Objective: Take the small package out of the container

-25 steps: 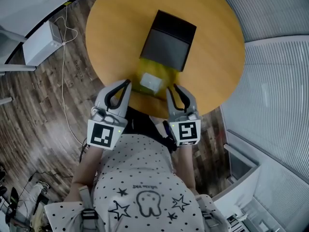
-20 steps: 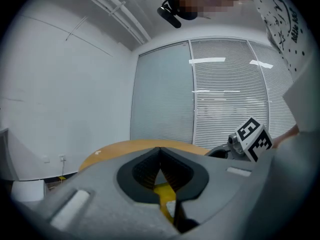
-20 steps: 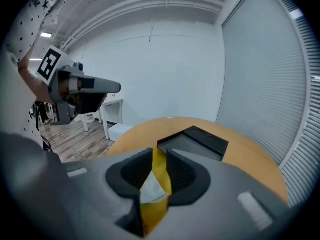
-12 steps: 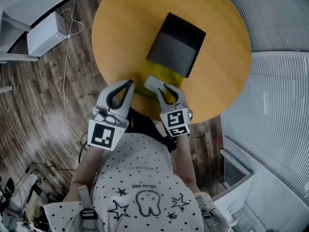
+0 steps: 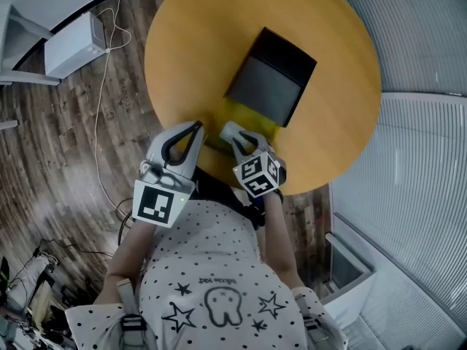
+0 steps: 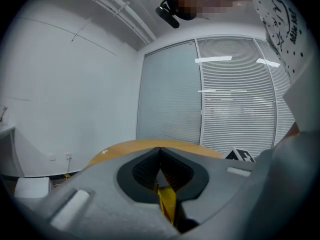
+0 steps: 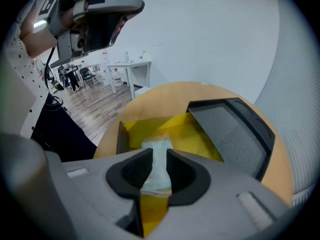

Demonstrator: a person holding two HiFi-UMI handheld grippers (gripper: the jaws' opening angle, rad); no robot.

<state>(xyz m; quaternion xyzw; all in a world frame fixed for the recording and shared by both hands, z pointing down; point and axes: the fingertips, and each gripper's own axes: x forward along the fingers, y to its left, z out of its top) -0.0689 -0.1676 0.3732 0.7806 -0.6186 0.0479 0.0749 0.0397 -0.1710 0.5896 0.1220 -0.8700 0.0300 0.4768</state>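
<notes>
Right gripper (image 7: pixel 159 159) jaws pinched on the small package (image 7: pixel 156 145), pale packet held upright just above the yellow floor of the container (image 7: pixel 200 136), so by my read it is mid-lift and not yet clear of the walls. Left gripper (image 6: pixel 160 158) pressed together on the container's yellow near edge, likely to keep it from sliding on the round table (image 7: pixel 165 96). Dark lid (image 7: pixel 230 134) lies open beyond.

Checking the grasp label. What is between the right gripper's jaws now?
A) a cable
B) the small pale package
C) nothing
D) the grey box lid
B: the right gripper view shows the right gripper with its jaws clamped on the small pale package, above the yellow-lined container.
</notes>
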